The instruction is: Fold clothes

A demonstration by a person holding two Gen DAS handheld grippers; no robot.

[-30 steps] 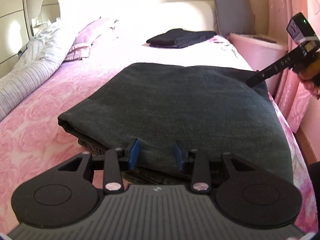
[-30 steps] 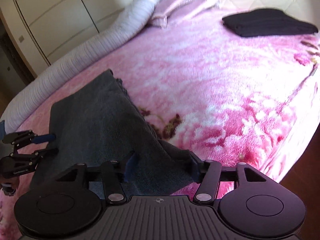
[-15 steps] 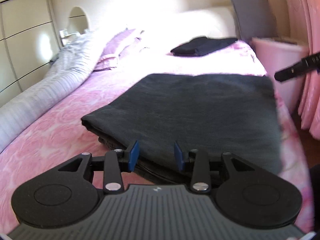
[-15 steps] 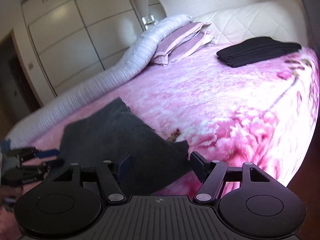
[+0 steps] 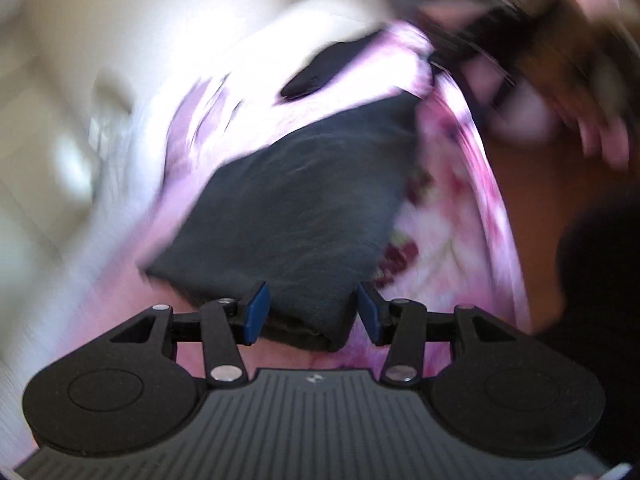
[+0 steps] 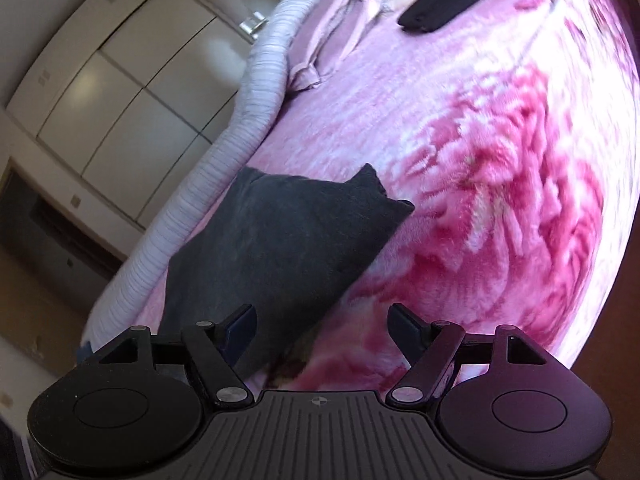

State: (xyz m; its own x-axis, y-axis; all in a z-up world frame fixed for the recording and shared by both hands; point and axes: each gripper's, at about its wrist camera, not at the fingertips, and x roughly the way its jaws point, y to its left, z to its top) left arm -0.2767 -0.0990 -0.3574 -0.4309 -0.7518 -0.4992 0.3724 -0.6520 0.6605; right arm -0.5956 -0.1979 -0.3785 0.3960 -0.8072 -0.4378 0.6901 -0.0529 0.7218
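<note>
left hand-held gripper (image 5: pixel 311 312): jaws opening, grey garment (image 5: pixel 304 208) corner between, unpinched | right hand-held gripper (image 6: pixel 322 330): opening, empty | next: regrip 12 o'clock edge squarely

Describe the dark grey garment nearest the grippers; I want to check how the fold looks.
The dark grey garment is soft, matte knit-like fabric, folded into a flat, roughly four-sided stack with layered edges showing at its near corner. It lies on the pink floral bedspread near the bed's foot. One far corner pokes up. That near corner sits between the left gripper's opening jaws, pads not pressing it.
</note>
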